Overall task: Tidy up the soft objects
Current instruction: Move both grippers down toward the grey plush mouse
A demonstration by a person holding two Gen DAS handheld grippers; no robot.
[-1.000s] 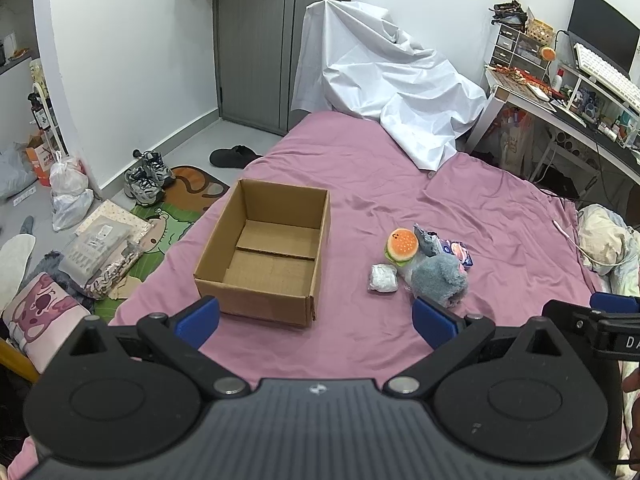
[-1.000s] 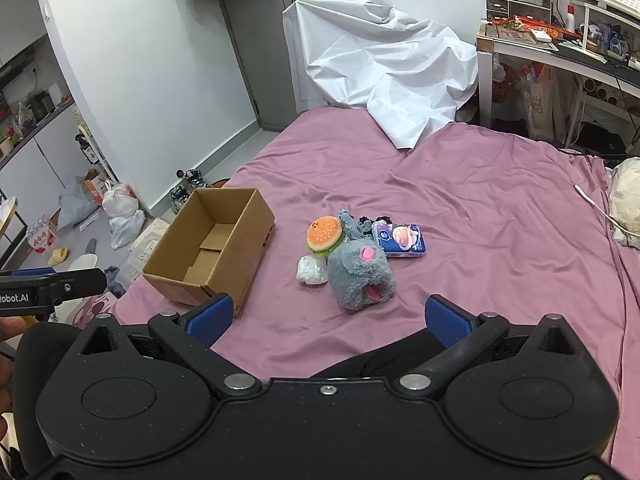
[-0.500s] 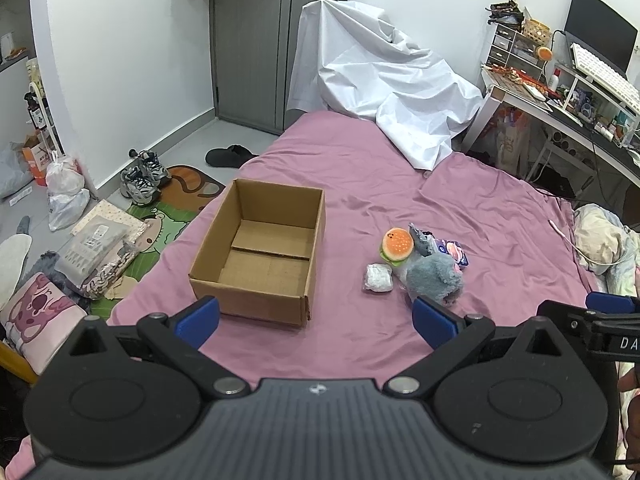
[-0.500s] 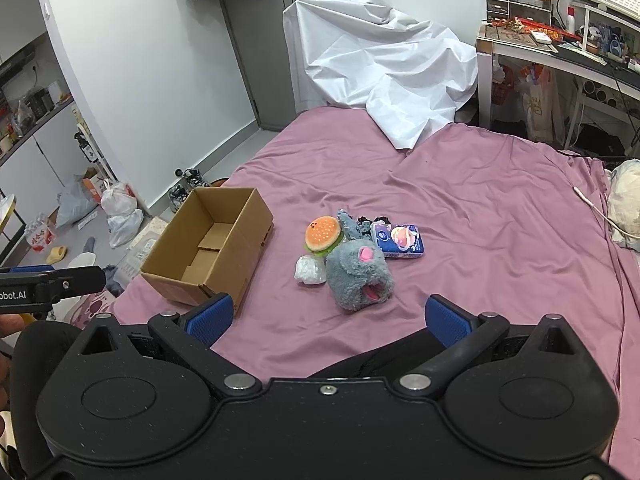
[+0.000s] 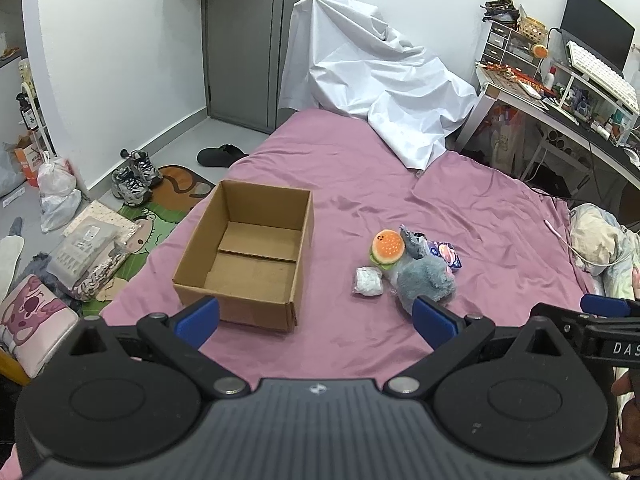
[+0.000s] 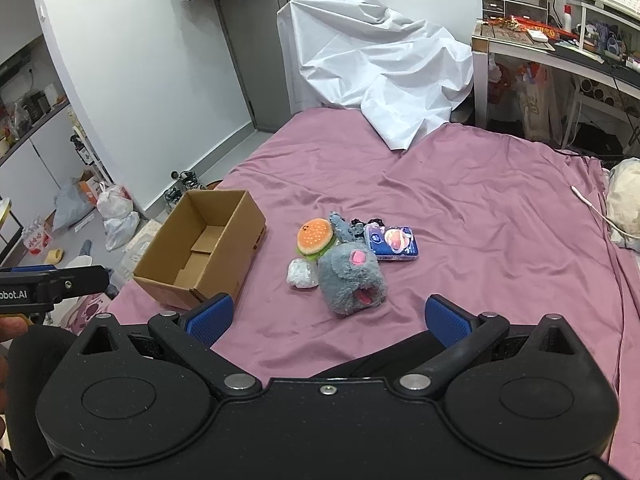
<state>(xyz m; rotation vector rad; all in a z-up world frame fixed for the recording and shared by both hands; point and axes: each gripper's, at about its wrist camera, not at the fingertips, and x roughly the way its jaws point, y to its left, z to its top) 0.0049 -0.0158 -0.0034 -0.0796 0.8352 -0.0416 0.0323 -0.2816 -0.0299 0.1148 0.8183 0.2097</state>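
Observation:
An open, empty cardboard box (image 5: 248,256) (image 6: 200,250) sits on the purple bed sheet (image 5: 460,208). To its right lies a small pile: a grey plush toy (image 6: 352,280) (image 5: 426,284), a burger plush (image 6: 315,236) (image 5: 387,246), a white wrapped bundle (image 6: 302,274) (image 5: 369,282), a blue tissue pack (image 6: 394,242) and a small grey item (image 6: 343,226). My left gripper (image 5: 316,318) is open, held back from the box with nothing between its fingers. My right gripper (image 6: 328,318) is open, just short of the grey plush.
A white sheet (image 5: 372,92) covers something at the head of the bed. A cluttered desk (image 5: 560,96) stands on the right. Shoes, bags and a cartoon mat (image 5: 160,208) lie on the floor to the left. A pale pillow (image 6: 626,208) rests at the bed's right edge.
Both grippers have drawn back slightly, so the box and pile look a little further off. Nothing was taken hold of; both grippers stayed open.

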